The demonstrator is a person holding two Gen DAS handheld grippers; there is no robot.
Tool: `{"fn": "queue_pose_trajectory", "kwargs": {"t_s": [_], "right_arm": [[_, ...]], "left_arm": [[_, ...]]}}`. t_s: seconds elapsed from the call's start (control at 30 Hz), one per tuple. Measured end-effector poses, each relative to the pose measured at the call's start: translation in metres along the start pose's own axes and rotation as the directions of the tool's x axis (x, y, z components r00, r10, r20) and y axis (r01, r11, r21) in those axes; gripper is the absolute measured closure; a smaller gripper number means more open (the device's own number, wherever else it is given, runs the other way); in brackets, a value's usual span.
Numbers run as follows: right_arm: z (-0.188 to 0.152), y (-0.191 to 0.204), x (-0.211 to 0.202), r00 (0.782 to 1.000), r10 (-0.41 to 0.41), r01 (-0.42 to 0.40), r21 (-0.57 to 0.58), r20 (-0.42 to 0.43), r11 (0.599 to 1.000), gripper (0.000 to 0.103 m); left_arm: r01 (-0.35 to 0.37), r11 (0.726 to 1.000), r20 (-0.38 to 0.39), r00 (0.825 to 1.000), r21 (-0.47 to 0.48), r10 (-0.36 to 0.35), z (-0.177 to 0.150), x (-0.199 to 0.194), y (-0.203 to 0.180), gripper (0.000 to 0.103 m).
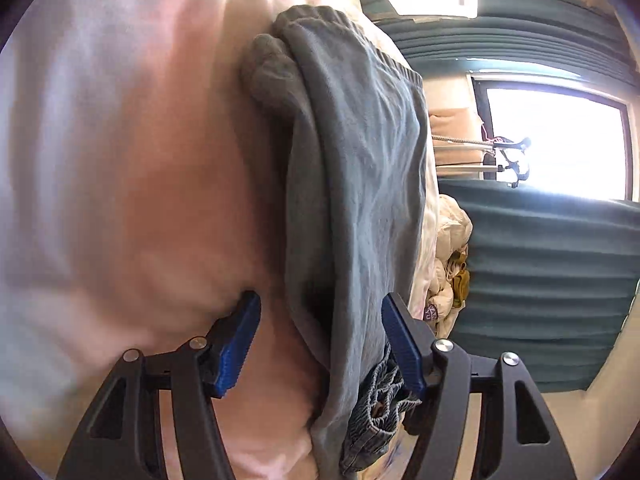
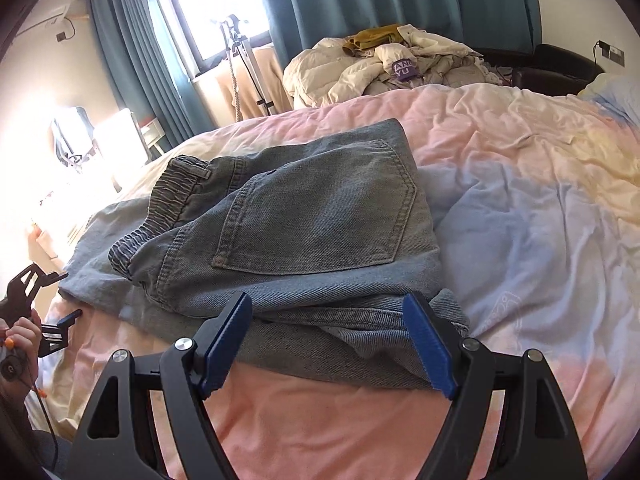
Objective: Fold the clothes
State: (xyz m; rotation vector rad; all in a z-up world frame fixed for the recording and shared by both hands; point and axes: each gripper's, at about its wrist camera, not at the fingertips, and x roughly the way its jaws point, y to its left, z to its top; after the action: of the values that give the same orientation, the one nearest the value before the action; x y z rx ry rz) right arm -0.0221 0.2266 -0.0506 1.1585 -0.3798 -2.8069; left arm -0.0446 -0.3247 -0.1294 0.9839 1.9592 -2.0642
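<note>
1. We saw the folded jeans (image 2: pixel 304 224) lying on the bed (image 2: pixel 520 184).
2. Our right gripper (image 2: pixel 340 344), jaws wide and empty, might have dragged the fold open.
3. Our left gripper (image 1: pixel 320 344), jaws parted, gripped nothing and might have snagged the hem.

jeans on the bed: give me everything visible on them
The jeans are light blue washed denim, folded into a compact stack lying flat on the pastel bedsheet. On top show a back pocket with tan stitching and a gathered elastic waistband at the left end; a wider folded layer sticks out beneath. The right gripper hangs open at the near edge, pads clear of the cloth. The left gripper is at the far left end, not gripping.
</note>
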Motion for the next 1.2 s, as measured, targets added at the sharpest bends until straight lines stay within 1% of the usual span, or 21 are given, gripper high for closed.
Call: {"fn": "queue_pose_trajectory", "kwargs": {"t_s": [0.13,0.23,0.33,0.47,0.5,0.53,0.57,0.7,0.73,0.8,0.87,0.9,0.97,1.03,1.13,1.2], "right_arm": [[0.001,0.0,0.005,1.0,0.0,0.0,0.016,-0.004,1.0,0.024],[0.001,-0.002,0.005,1.0,0.006,-0.006,0.029,-0.003,1.0,0.024],[0.002,-0.005,0.006,1.0,0.02,-0.02,0.06,-0.001,0.998,0.024],[0.005,-0.009,0.01,0.999,0.038,-0.039,0.116,0.003,0.992,0.024],[0.006,-0.01,0.012,0.999,0.04,-0.04,0.127,0.004,0.991,0.024],[0.006,-0.01,0.011,0.999,0.04,-0.041,0.133,0.005,0.99,0.024],[0.006,-0.01,0.011,0.999,0.04,-0.041,0.14,0.007,0.989,0.024],[0.007,-0.011,0.009,0.999,0.043,-0.044,0.154,0.009,0.987,0.024],[0.008,-0.012,0.011,0.999,0.044,-0.045,0.162,0.007,0.986,0.024],[0.01,-0.013,0.013,0.999,0.046,-0.046,0.173,0.005,0.984,0.024],[0.011,-0.014,0.015,0.999,0.045,-0.045,0.177,0.005,0.983,0.024],[0.012,-0.015,0.015,0.999,0.044,-0.045,0.177,0.006,0.983,0.024],[0.013,-0.015,0.016,0.999,0.043,-0.044,0.178,0.008,0.983,0.024],[0.015,-0.017,0.017,1.0,0.028,-0.029,0.18,0.01,0.983,0.024],[0.017,-0.023,0.017,1.0,0.029,-0.029,0.213,0.004,0.977,0.024],[0.018,-0.028,0.014,1.0,0.03,-0.031,0.238,0.006,0.971,0.024]], "left_arm": [[0.085,0.995,0.047,0.995,-0.053,-0.082,0.018,-0.004,0.01,0.039],[0.114,0.993,0.124,0.986,-0.021,-0.111,0.032,-0.012,0.009,0.039],[0.151,0.989,0.127,0.981,-0.005,-0.149,0.045,-0.008,0.013,0.039],[0.197,0.98,0.124,0.974,-0.035,-0.192,0.062,-0.004,0.017,0.039],[0.221,0.975,0.141,0.966,-0.03,-0.215,0.067,-0.006,0.015,0.039],[0.221,0.975,0.155,0.964,-0.006,-0.218,0.071,-0.008,0.01,0.039],[0.207,0.978,0.152,0.966,0.021,-0.208,0.075,-0.007,0.003,0.039],[0.162,0.981,0.097,0.98,0.103,-0.172,0.079,0.011,-0.02,0.039],[0.132,0.984,0.106,0.984,0.119,-0.145,0.081,0.014,-0.024,0.039],[0.122,0.987,0.124,0.983,0.101,-0.134,0.088,0.018,-0.023,0.039],[0.119,0.991,0.145,0.981,0.07,-0.128,0.096,0.02,-0.022,0.042],[0.113,0.991,0.146,0.982,0.073,-0.123,0.099,0.022,-0.024,0.044],[0.06,0.99,0.158,0.984,0.13,-0.08,0.102,0.029,-0.037,0.055],[0.001,0.982,0.179,0.983,0.19,-0.036,0.1,0.033,-0.05,0.075],[-0.031,0.966,0.217,0.976,0.256,-0.027,0.093,0.028,-0.073,0.085],[-0.045,0.952,0.234,0.972,0.303,-0.029,0.086,0.022,-0.093,0.087]]}}
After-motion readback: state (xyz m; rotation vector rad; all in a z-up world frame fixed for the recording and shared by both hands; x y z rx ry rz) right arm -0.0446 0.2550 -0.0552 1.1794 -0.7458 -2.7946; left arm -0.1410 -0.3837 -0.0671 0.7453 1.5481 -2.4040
